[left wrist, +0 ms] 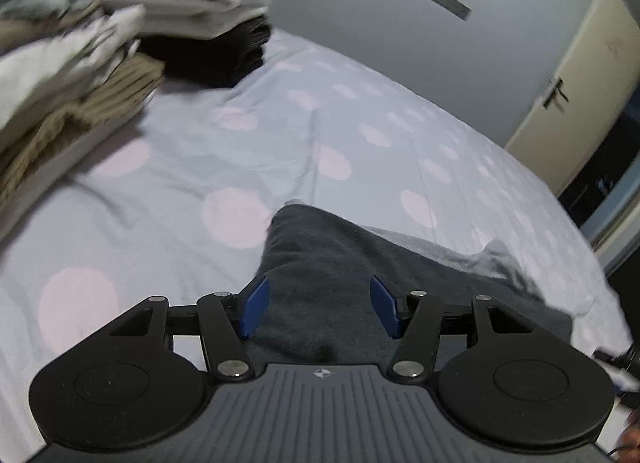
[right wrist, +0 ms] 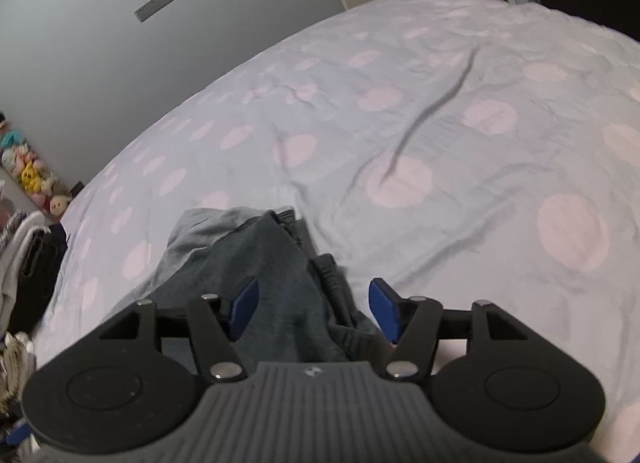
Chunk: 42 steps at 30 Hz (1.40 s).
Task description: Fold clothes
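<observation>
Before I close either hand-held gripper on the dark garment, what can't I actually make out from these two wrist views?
- Dark garment: near part hidden under the left hand-held gripper body; likewise under the right hand-held gripper in the right wrist view.
- Garment type: unclear, bunched.
- Folded pile: motion-blurred, cut off by the left wrist view's left edge.
- Plush toys: too small.

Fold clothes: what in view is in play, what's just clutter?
In play:
- dark grey garment
- left hand-held gripper, open
- right hand-held gripper, open
- stack of folded clothes

Just lying about:
- spotted bedsheet
- soft toys
- door
</observation>
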Tool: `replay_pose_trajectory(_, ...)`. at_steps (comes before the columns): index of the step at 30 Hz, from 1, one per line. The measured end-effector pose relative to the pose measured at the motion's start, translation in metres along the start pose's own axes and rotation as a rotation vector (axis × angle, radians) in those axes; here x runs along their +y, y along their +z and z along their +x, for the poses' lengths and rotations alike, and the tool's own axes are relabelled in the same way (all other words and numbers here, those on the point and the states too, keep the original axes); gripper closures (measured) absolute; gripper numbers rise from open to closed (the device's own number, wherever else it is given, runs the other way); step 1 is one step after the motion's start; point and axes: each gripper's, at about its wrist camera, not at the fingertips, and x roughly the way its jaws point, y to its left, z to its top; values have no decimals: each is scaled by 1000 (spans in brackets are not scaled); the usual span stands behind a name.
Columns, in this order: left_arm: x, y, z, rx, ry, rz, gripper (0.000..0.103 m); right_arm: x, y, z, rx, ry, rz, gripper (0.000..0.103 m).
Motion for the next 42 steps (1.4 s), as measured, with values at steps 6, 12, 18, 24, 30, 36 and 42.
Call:
replay_pose_trajectory(6, -22, 2, 2, -78, 1, 151, 29, 17, -1, 12, -27, -40, -101, 30)
replay_pose_trajectory(12, -45, 3, -10, -229, 124, 292, 10, 18, -3, 8, -100, -1, -90, 21)
replay_pose_trajectory(18, -49, 0, -15, -334, 101, 261, 8, 17, -3, 7, -140, 28, -52, 15)
replay_pose_trajectory(24, -50, -3, -19, -378, 129, 221, 7, 15, -2, 14, -130, -33, -20, 15)
replay_pose_trajectory(30, -45, 1, -21, -382, 89, 174, 6, 8, 1, 20, -117, -44, 1, 15)
replay_pose_trajectory(36, -36, 2, -16, -350, 73, 134, 6, 15, -1, 24, -106, -45, -49, 14)
replay_pose_trajectory(42, -18, 6, -4, -245, 82, 20, 6, 10, 0, 42, 22, -47, -34, 14)
